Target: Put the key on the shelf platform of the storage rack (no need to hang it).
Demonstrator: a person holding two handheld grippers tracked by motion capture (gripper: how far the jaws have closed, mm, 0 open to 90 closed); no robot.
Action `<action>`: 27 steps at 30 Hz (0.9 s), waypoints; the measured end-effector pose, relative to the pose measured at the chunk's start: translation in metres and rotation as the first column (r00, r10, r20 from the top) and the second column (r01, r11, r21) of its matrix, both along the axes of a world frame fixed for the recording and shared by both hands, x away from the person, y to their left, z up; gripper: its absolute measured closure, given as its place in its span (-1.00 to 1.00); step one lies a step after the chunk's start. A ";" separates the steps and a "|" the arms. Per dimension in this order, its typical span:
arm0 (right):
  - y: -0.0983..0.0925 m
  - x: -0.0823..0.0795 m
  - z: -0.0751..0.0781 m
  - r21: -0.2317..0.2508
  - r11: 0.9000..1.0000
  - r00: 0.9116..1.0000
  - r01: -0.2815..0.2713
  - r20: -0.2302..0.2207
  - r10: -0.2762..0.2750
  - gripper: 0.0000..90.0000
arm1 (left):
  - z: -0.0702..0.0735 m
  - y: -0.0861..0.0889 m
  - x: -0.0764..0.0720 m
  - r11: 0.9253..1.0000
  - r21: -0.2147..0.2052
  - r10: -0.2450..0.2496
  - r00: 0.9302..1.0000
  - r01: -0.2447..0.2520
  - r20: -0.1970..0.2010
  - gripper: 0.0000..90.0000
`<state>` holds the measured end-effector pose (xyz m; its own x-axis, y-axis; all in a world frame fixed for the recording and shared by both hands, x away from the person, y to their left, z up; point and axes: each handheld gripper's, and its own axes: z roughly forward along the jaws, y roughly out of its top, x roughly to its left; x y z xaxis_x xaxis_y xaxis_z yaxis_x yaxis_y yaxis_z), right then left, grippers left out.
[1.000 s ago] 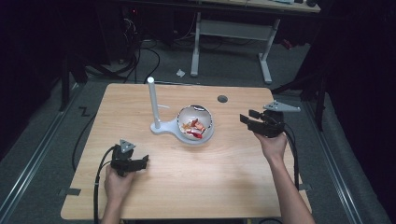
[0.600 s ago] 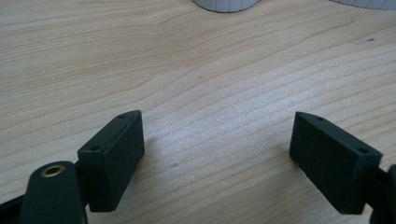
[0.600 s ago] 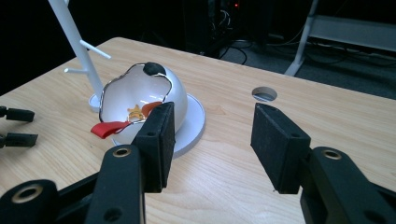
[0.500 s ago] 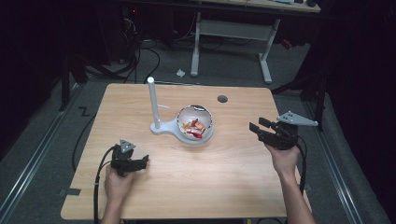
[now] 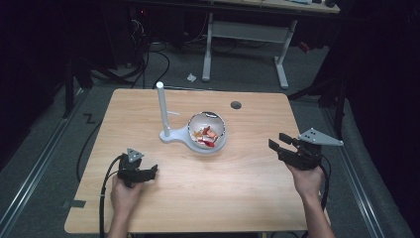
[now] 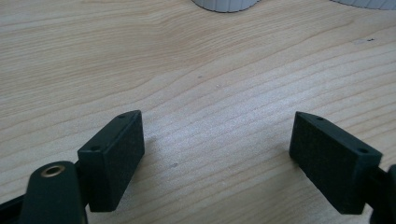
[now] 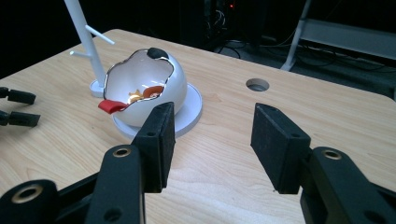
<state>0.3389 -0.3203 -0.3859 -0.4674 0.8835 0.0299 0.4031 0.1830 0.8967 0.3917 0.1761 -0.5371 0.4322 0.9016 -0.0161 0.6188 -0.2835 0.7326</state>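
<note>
The left gripper [image 5: 141,173] is a compact black tool with a small grey three-cornered plate on top and a black cable looping off its rear. Close up in its own view [image 6: 219,158], its two jaws are thick matte black blocks, each with a small recessed screw hole in its top face, and a brass-ringed hole sits in the rounded black arm beside one. The right gripper [image 5: 285,146] matches it (its grey plate looks larger and paler), with brass-lined holes on its black linkage arms [image 7: 212,144]. Both forearms are bare, with no sleeves showing.
</note>
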 end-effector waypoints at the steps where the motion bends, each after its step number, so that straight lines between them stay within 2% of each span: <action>1: 0.000 -0.001 -0.001 0.003 1.000 1.000 -0.001 -0.003 0.001 0.11 | 0.000 0.000 0.000 1.000 0.000 0.000 1.000 0.000 0.000 -0.59; 18: -0.004 -0.013 -0.024 -0.003 1.000 0.999 0.018 -0.029 -0.018 0.11 | 0.000 0.000 0.000 1.000 0.000 0.001 1.000 -0.001 0.000 -0.59; 27: -0.003 -0.013 -0.039 -0.008 1.000 0.999 0.028 -0.046 -0.028 0.10 | 0.000 0.000 0.000 1.000 0.000 0.001 1.000 -0.001 0.000 -0.59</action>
